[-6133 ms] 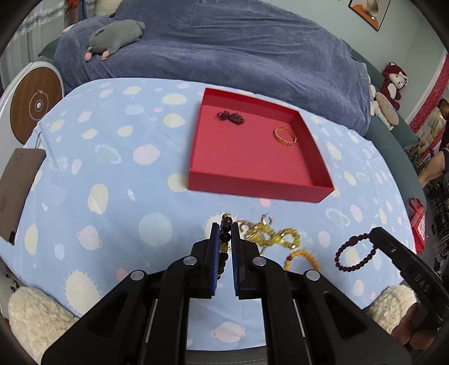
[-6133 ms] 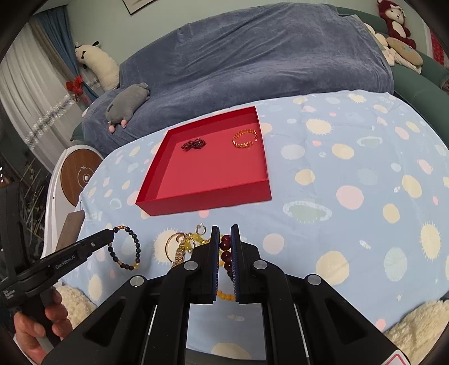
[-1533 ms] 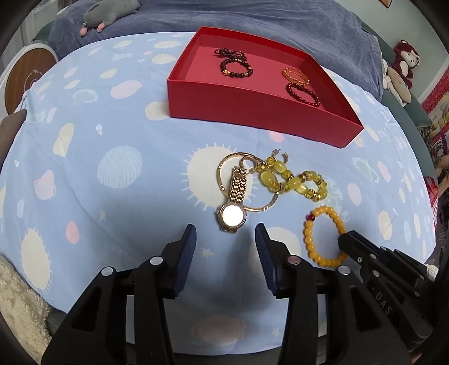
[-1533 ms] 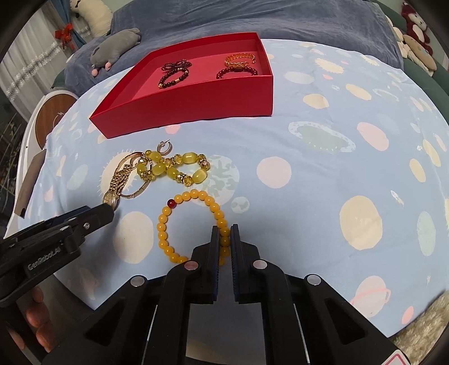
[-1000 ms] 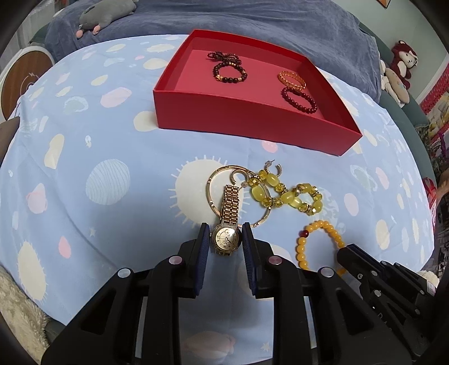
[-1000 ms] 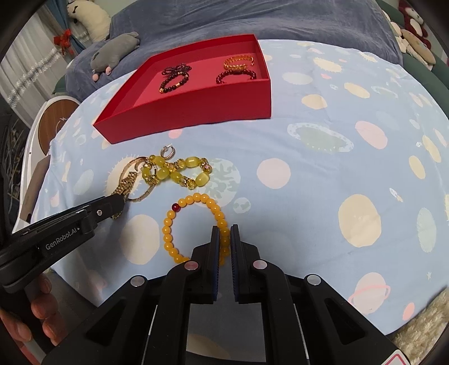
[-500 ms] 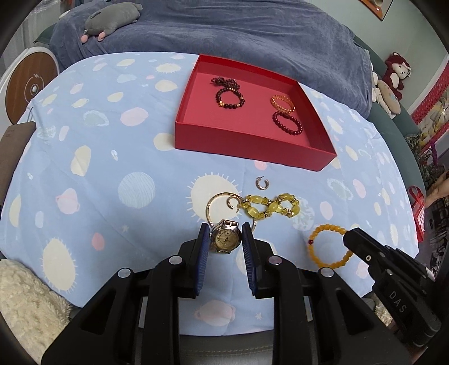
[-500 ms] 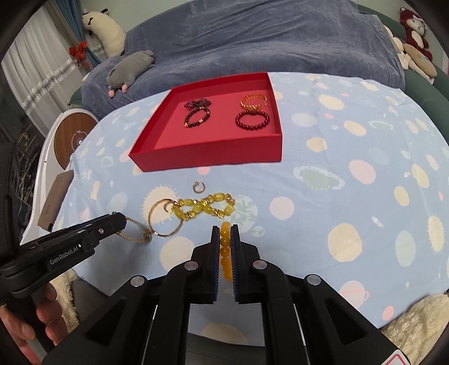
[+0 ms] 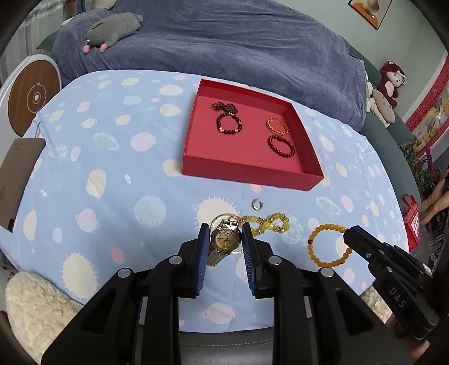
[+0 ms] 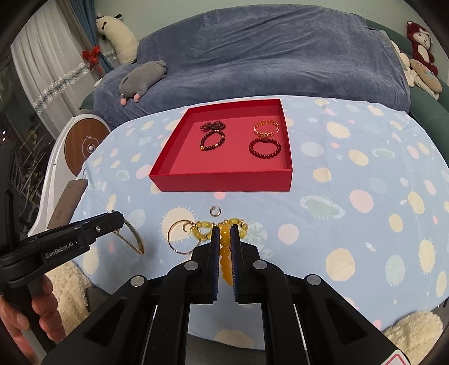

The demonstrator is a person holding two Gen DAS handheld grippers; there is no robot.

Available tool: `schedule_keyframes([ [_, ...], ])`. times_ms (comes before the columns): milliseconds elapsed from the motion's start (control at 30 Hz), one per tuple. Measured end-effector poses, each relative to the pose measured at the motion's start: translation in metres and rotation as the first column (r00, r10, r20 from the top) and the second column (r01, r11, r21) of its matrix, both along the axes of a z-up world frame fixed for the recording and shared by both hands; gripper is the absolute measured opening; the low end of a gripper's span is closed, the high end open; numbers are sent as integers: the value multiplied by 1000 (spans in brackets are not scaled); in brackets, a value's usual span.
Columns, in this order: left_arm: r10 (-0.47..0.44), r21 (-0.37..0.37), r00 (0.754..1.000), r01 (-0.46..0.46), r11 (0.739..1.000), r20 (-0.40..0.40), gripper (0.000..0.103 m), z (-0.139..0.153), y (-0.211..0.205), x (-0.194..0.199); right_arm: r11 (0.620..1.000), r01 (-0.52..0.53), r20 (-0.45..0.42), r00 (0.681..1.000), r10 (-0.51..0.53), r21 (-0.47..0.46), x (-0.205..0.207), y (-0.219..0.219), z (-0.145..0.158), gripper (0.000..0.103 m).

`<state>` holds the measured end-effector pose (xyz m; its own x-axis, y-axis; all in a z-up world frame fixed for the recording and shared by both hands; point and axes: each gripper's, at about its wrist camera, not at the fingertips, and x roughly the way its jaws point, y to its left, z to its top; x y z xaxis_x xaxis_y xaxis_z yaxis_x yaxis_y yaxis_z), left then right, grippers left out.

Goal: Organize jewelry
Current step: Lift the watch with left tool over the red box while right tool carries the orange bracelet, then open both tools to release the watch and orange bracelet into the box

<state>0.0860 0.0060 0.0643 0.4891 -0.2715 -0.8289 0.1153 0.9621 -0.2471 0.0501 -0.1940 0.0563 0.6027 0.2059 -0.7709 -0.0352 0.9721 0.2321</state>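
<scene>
A red tray (image 9: 247, 171) (image 10: 221, 179) on the table holds several bracelets, among them a dark red bead bracelet (image 9: 280, 145) (image 10: 264, 148) and a gold bangle (image 9: 277, 126). My left gripper (image 9: 226, 237) is shut on a gold watch (image 9: 226, 238) and holds it above the cloth; its band (image 10: 132, 237) hangs down in the right wrist view. My right gripper (image 10: 223, 233) is shut on an orange bead bracelet (image 10: 224, 258) (image 9: 328, 245), lifted off the table. A yellow stone bracelet (image 9: 266, 223), a gold hoop (image 10: 179, 238) and a small silver ring (image 9: 256, 204) lie on the cloth.
The table has a blue planet-print cloth (image 9: 112, 174). A sofa under a dark blue cover (image 9: 224, 50) with a grey plush toy (image 9: 112, 26) stands behind. A brown card (image 9: 14, 174) lies at the left edge. A white round device (image 9: 28, 98) is far left.
Both grippers have lifted and drawn back from the table, the left with the watch and the right with the orange bracelet. The tray now looks farther away.
</scene>
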Motion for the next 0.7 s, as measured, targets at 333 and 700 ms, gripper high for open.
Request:
schedule_keyframes([
  [333, -32, -3, 996, 32, 999, 78, 23, 37, -16, 57, 1000, -16, 63, 998, 16, 0, 60, -2, 33, 7],
  [700, -40, 33, 995, 37, 999, 88, 23, 27, -38, 132, 999, 12, 21, 1000, -13, 32, 138, -1, 14, 7],
])
